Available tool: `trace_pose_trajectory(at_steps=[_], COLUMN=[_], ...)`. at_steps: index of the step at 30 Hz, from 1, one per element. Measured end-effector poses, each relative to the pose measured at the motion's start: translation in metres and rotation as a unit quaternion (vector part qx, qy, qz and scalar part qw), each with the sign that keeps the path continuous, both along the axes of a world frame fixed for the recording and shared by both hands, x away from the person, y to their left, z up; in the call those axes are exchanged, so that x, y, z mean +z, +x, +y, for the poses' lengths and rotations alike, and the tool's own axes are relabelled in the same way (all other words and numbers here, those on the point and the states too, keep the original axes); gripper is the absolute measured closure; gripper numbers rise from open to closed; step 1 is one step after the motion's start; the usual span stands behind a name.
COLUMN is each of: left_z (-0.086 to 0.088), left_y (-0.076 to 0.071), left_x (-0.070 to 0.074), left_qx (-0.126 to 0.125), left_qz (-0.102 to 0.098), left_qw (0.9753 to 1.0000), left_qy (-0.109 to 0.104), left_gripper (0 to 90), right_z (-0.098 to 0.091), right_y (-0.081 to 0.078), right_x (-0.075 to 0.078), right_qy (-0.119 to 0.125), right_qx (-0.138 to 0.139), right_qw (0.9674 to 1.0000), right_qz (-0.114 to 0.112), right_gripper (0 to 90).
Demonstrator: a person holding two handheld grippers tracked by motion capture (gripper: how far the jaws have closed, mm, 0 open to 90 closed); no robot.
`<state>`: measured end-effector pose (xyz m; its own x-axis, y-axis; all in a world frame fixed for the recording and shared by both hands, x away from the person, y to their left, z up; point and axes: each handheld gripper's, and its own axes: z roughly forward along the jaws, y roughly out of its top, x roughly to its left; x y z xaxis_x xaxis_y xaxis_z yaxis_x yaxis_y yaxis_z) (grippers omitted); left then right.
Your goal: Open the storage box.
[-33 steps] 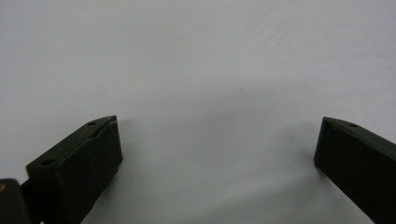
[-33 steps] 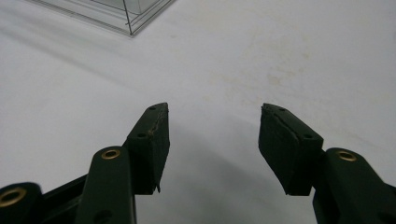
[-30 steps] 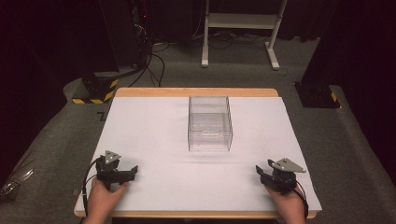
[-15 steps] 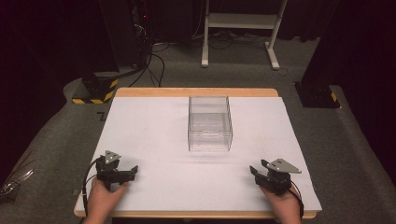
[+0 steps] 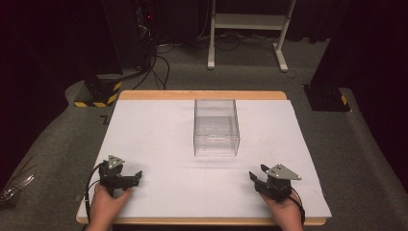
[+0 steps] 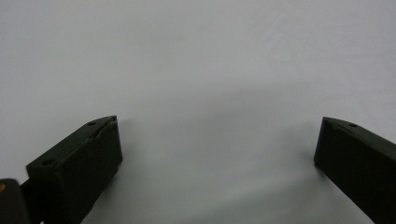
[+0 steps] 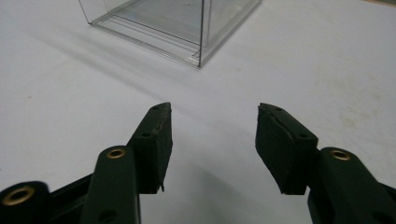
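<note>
the left gripper [image 5: 126, 179] rests low on the white table cover [image 5: 159, 139] at the near left corner, its jaws spread wide with nothing between them; in the left gripper view the gap [image 6: 219, 140] frames only bare matte sheet. farther right, in the middle of the table, stands the clear plastic box [image 5: 216, 127], well apart from both grippers and apparently empty. it is a straight-walled, open-topped cuboid with thin glossy panels and sharp edges, and its near corner [image 7: 201, 56] shows ahead in the right gripper view. the right gripper [image 5: 262, 179] sits at the near right corner, jaws parted moderately and holding nothing, aimed roughly toward the box.

the step in hand looks like a reach for the box. to do it well, the person would likely bring the right gripper in level, straddle one thin wall near a corner where it is stiffest, and close gently (smooth plastic may slip or flex under hard black pads). the left gripper could steady the opposite wall.
</note>
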<state>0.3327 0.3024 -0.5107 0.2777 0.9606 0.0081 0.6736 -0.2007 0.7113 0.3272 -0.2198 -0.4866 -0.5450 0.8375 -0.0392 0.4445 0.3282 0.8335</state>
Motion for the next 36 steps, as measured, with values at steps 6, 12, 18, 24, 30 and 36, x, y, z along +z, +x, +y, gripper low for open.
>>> trace_pose_trajectory(at_steps=[6, 12, 18, 24, 30, 36], left_z=[0.0, 0.0, 0.0, 0.0, 0.0, 0.0], left_y=[0.0, 0.0, 0.0, 0.0, 0.0, 0.0], left_x=[0.0, 0.0, 0.0, 0.0, 0.0, 0.0], left_qx=[0.0, 0.0, 0.0, 0.0, 0.0, 0.0], left_qz=[0.0, 0.0, 0.0, 0.0, 0.0, 0.0], left_qw=[1.0, 1.0, 1.0, 1.0, 1.0, 1.0], left_qy=[0.0, 0.0, 0.0, 0.0, 0.0, 0.0], left_gripper=[0.9, 0.9, 0.9, 0.9, 0.9, 0.9], right_z=[0.013, 0.021, 0.033, 0.048, 0.062, 0.067], right_y=[-0.003, -0.004, -0.001, 0.003, 0.014, 0.027], right_x=[0.004, 0.01, 0.018, 0.024, 0.027, 0.027], right_qy=[0.005, 0.026, 0.033, 0.028, 0.031, 0.046], right_qx=[0.014, 0.021, 0.027, 0.034, 0.037, 0.038], right_qw=[0.9999, 0.9994, 0.999, 0.9989, 0.9987, 0.9982], right_qz=[-0.005, -0.013, -0.017, -0.019, -0.016, 0.006], right_gripper=[48.2, 47.8, 47.2, 45.4, 45.7, 48.9])
